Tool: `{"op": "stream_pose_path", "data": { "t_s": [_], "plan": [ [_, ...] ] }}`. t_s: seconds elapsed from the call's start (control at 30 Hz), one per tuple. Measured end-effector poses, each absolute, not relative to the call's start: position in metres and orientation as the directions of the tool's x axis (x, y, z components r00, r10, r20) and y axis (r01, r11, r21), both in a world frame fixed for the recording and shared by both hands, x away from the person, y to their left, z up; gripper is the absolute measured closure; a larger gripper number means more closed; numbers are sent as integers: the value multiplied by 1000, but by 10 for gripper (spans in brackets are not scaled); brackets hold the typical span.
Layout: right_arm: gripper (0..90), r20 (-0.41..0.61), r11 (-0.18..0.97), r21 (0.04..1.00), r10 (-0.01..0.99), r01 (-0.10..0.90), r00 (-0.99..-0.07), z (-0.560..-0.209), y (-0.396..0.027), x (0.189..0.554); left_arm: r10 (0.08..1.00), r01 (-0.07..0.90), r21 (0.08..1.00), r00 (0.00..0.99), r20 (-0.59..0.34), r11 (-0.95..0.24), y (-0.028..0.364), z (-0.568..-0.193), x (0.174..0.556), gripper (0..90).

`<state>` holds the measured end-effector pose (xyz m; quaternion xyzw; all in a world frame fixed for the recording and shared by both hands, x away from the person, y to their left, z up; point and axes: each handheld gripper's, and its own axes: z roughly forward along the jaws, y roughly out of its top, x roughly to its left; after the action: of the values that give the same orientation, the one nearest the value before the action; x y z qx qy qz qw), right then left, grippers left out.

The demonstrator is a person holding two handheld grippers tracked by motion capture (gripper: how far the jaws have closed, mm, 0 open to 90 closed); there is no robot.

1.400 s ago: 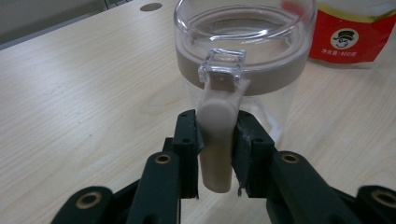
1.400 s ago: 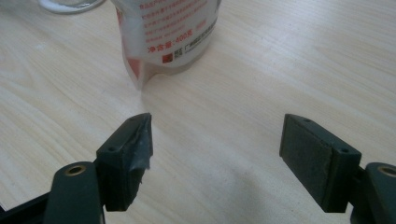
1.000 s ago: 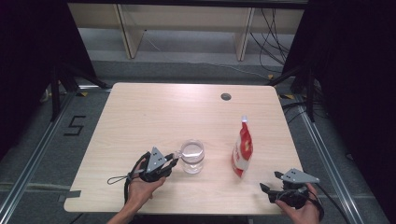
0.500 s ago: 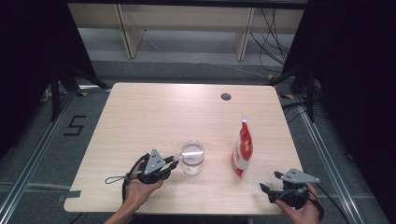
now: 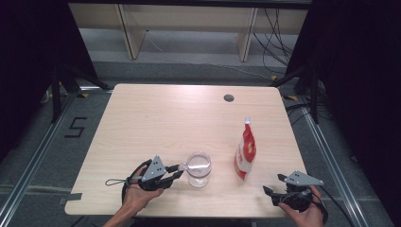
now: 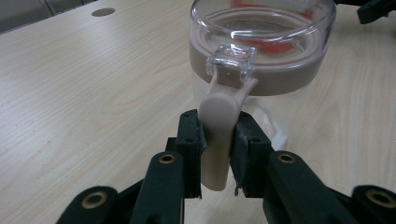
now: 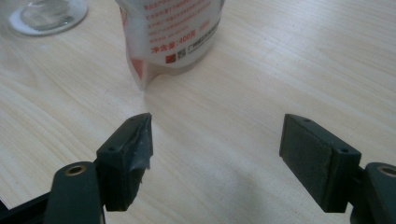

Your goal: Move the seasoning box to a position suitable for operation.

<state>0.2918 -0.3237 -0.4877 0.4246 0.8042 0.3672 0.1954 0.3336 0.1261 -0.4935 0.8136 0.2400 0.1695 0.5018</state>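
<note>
Jar, lidded, seemingly empty, clasp in left gripper; sealed pouch nearby.

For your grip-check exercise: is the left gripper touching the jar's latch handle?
Touching. In the left gripper view, the left gripper has both pads pressed against the beige latch handle of the clear jar.

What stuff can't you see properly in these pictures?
- Pouch: its top is cut off by the right gripper view's upper edge; the print is too small to read in the high view.
- Jar: its base hides behind the left gripper and the latch handle it clamps in the left gripper view.
- Whether the jar holds anything: its glass is too small in the high view.
</note>
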Motion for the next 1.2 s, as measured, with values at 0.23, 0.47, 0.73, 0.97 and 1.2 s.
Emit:
{"op": "stream_pose_path", "data": {
  "t_s": [0.23, 0.47, 0.73, 0.97, 1.2],
  "plan": [
    [278, 0, 384, 759, 808, 526, -589, -487, -322, 292, 522, 198, 899, 852, 41, -392, 126, -494, 332, 740],
    [278, 10, 372, 758, 814, 535, -580, -485, -320, 289, 519, 210, 898, 855, 24, -387, 128, -494, 333, 738],
    [279, 25, 368, 759, 808, 537, -589, -484, -315, 287, 543, 214, 887, 838, 49, -410, 128, -491, 335, 736],
    [279, 10, 383, 767, 795, 514, -607, -484, -319, 289, 558, 226, 899, 830, 24, -375, 133, -487, 333, 602],
    [279, 4, 386, 770, 793, 508, -609, -484, -318, 288, 585, 273, 899, 811, -23, -342, 139, -483, 326, 377]
  ]
}}
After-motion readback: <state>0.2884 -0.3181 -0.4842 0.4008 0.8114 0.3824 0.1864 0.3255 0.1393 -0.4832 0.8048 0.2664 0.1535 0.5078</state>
